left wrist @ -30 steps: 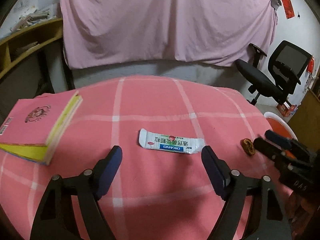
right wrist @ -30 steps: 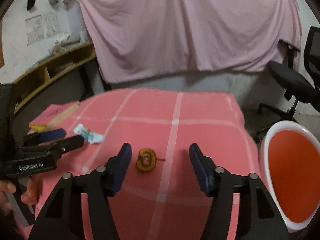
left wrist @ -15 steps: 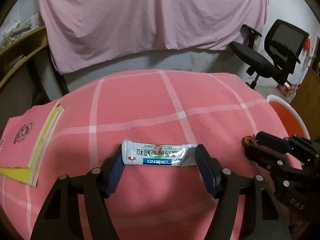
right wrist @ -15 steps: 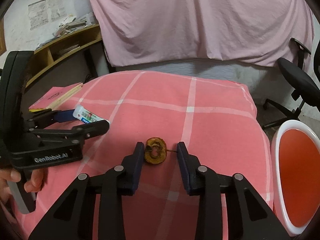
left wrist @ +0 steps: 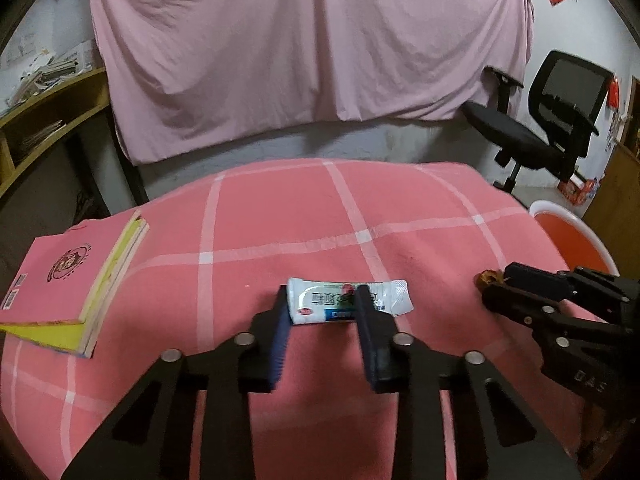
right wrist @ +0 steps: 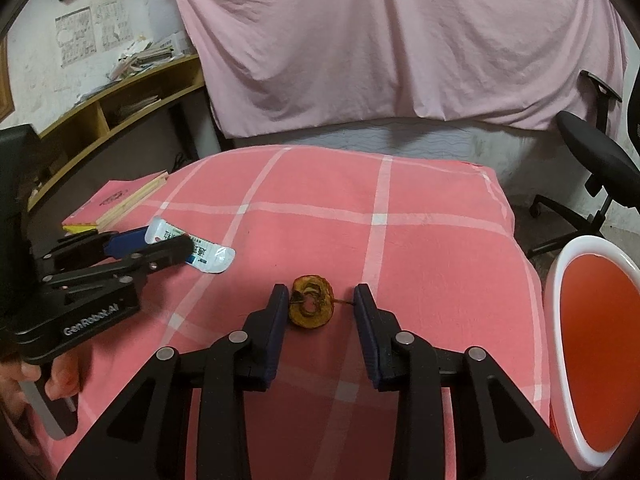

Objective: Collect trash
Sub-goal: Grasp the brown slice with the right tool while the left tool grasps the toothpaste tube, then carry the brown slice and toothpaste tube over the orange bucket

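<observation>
Pink-checked surface (left wrist: pixel 420 220) carrying trash. I am clenching left tongs (left wrist: pixel 322 304) on white sachet (left wrist: pixel 348 300), jaws just closing; right tongs (right wrist: pixel 321 300) straddling dried fruit slice (right wrist: pixel 311 307), grip uncertain, for binning.

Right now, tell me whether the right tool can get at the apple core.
Probably yes: the right tool already straddles the apple core on the pink cloth; the pads look short of gripping, and nothing blocks them.

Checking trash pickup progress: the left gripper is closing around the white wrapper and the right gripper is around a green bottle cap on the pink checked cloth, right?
Not quite. In the right wrist view, the right gripper brackets a dried brown fruit slice, not a green cap. The left gripper has indeed been closing on the white wrapper on the pink checked cloth.
</observation>
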The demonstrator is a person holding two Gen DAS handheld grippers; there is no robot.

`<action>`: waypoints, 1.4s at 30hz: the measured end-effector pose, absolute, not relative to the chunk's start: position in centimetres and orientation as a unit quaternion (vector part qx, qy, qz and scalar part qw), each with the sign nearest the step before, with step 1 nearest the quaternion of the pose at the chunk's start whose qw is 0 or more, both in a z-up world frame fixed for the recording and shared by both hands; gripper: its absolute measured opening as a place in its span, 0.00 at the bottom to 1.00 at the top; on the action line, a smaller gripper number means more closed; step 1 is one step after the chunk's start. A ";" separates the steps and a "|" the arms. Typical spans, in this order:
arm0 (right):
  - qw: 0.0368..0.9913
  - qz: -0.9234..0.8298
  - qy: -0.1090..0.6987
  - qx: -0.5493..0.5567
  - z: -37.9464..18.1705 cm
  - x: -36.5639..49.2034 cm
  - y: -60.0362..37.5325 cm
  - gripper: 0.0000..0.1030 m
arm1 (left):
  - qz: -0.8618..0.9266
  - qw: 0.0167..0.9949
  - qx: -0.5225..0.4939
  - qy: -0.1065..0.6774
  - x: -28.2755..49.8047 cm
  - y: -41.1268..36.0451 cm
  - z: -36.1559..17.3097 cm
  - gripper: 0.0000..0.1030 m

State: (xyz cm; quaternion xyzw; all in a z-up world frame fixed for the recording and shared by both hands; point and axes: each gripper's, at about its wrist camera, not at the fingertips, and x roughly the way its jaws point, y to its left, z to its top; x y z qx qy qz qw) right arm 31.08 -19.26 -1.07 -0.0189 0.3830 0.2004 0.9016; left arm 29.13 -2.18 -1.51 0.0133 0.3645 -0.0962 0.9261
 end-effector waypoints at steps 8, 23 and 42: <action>0.900 0.215 0.379 -0.023 -1.0 30.5 -19.0 0.30 | -0.143 0.928 -0.025 0.342 26.9 -1.9 -0.5 0.06; 0.916 0.225 0.332 0.012 0.3 28.8 -20.6 0.30 | -0.143 0.933 0.046 0.328 23.9 -6.5 -0.7 0.01; 0.978 0.144 0.131 0.072 5.2 23.9 -28.1 0.30 | -0.168 0.969 0.032 0.176 20.9 -11.3 4.8 0.01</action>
